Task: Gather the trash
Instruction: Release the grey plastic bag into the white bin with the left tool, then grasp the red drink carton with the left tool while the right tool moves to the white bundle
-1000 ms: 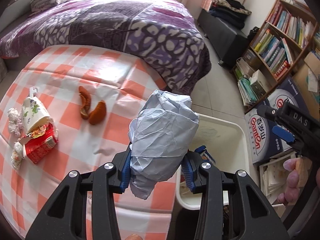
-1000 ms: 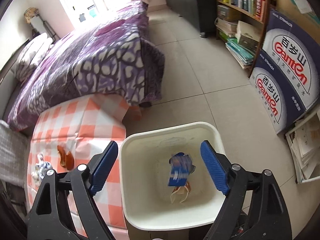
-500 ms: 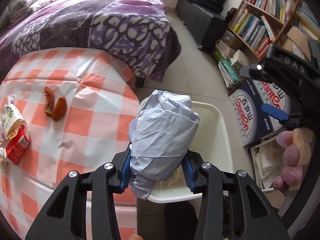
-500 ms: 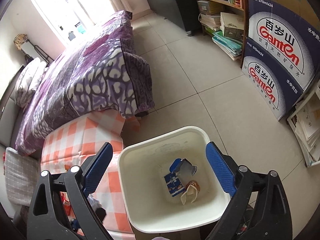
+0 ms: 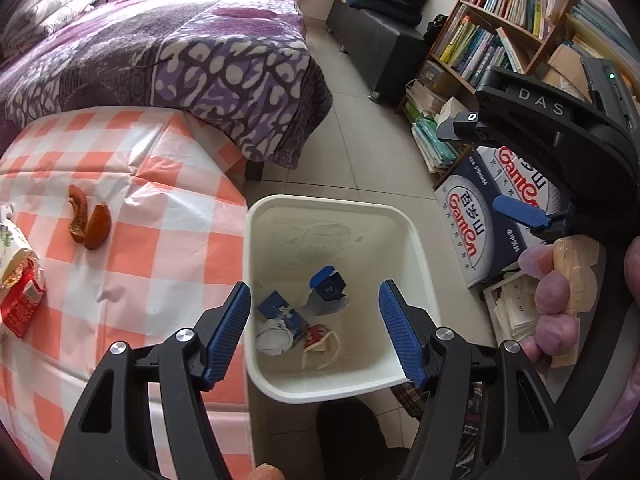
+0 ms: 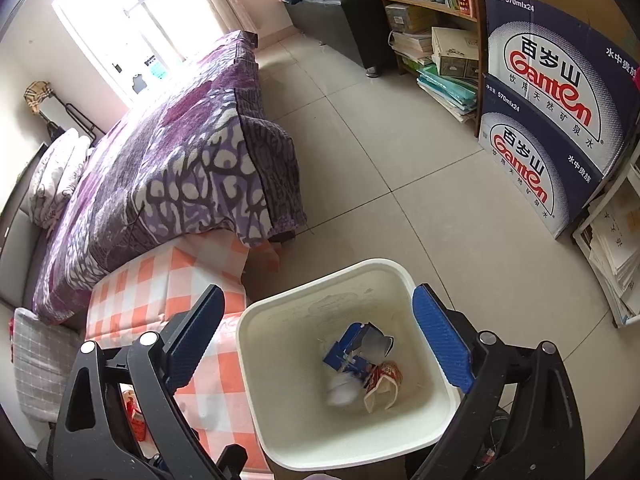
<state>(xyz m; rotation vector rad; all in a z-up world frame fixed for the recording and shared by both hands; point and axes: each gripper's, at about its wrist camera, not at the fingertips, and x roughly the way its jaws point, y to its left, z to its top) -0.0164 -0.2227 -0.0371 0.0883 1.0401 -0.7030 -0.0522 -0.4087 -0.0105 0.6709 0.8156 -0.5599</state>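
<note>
A white trash bin point(image 5: 256, 264) stands on the floor beside the checked table point(image 5: 160, 240). In it lie a crumpled grey paper ball point(image 5: 274, 336), blue carton pieces point(image 5: 328, 284) and a red-and-white wrapper point(image 5: 318, 338). My left gripper point(image 5: 314, 330) is open and empty above the bin. My right gripper point(image 6: 316, 340) is open and empty above the same bin point(image 6: 408, 276); the paper ball point(image 6: 340, 390) looks blurred there. On the table lie two orange peel pieces point(image 5: 88, 220) and a red-and-white packet point(image 5: 20, 292).
A bed with a purple blanket point(image 5: 180, 52) stands behind the table. Blue Ganten boxes point(image 6: 552, 92) and a bookshelf point(image 5: 508, 28) stand to the right, with stacked books and papers point(image 6: 616, 252) on the tiled floor. The right gripper's body point(image 5: 560, 132) hangs right of the bin.
My left gripper has opened and let go of the grey paper ball, which now lies in the bin. Both grippers have shifted to over the bin.
</note>
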